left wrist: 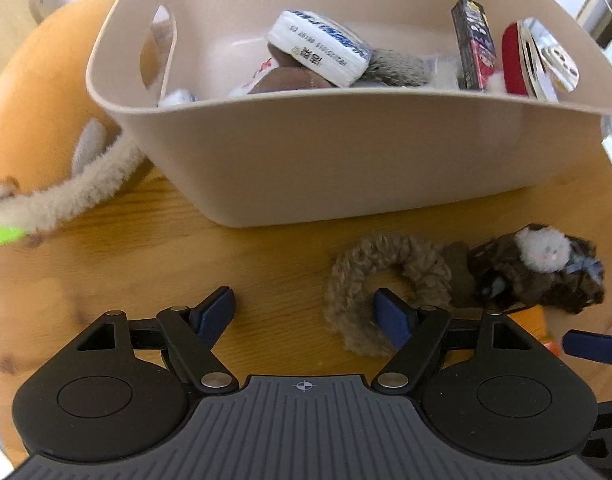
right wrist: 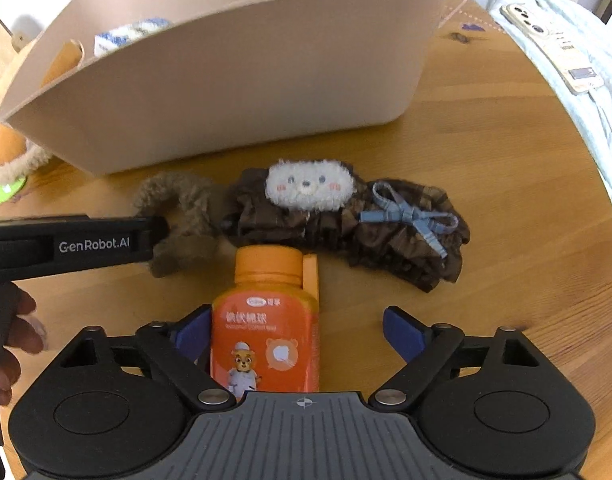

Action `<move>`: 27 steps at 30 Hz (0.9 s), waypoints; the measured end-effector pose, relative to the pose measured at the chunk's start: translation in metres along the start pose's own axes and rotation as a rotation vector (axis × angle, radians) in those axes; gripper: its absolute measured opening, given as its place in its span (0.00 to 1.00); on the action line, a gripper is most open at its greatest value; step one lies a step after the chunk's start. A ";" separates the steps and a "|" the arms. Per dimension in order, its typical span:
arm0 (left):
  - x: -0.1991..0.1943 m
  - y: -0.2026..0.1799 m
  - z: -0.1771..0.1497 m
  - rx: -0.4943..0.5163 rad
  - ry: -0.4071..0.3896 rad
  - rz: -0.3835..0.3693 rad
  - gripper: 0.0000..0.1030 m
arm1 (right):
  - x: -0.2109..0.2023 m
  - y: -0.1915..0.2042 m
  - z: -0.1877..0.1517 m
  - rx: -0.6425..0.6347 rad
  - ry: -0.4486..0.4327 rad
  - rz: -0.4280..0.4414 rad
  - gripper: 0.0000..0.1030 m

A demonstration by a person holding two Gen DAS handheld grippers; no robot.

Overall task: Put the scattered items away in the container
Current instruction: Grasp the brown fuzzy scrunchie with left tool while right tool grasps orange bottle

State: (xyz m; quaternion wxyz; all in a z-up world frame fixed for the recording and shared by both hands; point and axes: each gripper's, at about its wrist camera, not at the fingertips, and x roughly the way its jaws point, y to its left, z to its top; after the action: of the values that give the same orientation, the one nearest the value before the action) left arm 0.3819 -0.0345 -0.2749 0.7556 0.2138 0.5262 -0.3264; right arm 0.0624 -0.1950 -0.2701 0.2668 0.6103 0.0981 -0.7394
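Note:
A beige plastic bin [left wrist: 346,160] [right wrist: 225,92] stands on the wooden table and holds several items, among them a tissue pack [left wrist: 322,48] and a card box [left wrist: 474,44]. In front of it lie a tan fuzzy scrunchie [left wrist: 386,276] [right wrist: 181,216] and a brown ruffled headband with a white bear face [left wrist: 542,264] [right wrist: 310,188]. My left gripper [left wrist: 306,316] is open, its right finger inside the scrunchie's loop. My right gripper [right wrist: 297,332] is open around an orange bottle [right wrist: 265,332] lying on the table; the bottle rests against the left finger.
A beige fluffy plush piece [left wrist: 57,196] and an orange cushion [left wrist: 33,112] lie left of the bin. A phone [right wrist: 546,40] rests on pale cloth at the table's right edge. The left gripper's arm [right wrist: 73,244] crosses the right wrist view.

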 end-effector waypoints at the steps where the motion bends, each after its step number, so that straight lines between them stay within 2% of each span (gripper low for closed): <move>1: 0.000 0.000 0.000 0.005 -0.006 -0.003 0.76 | 0.001 0.000 -0.001 0.000 0.007 0.001 0.85; 4: -0.002 0.000 -0.001 0.009 -0.014 -0.006 0.73 | 0.001 0.003 -0.005 -0.021 -0.005 -0.006 0.82; 6: -0.005 -0.001 -0.002 0.027 -0.029 -0.015 0.62 | -0.001 0.005 -0.007 -0.035 -0.018 -0.002 0.66; 8: -0.009 -0.004 -0.003 0.055 -0.039 -0.027 0.41 | -0.003 0.008 -0.008 -0.056 -0.029 -0.004 0.55; 9: -0.011 -0.006 -0.003 0.069 -0.039 -0.033 0.35 | -0.004 0.009 -0.009 -0.066 -0.032 -0.001 0.49; 11: -0.013 -0.009 -0.003 0.089 -0.035 -0.047 0.15 | -0.005 0.009 -0.009 -0.071 -0.032 0.003 0.49; 16: -0.017 -0.011 -0.007 0.111 -0.023 -0.072 0.10 | -0.008 0.003 -0.014 -0.053 -0.029 0.022 0.49; 27: -0.039 -0.003 -0.018 0.082 -0.023 -0.088 0.09 | -0.026 -0.016 -0.028 0.006 -0.042 0.063 0.49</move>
State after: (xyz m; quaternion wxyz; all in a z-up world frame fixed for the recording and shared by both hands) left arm 0.3589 -0.0145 -0.2448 0.7373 0.2175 0.5124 -0.3829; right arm 0.0811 -0.1611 -0.2544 0.2900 0.5984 0.0712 -0.7435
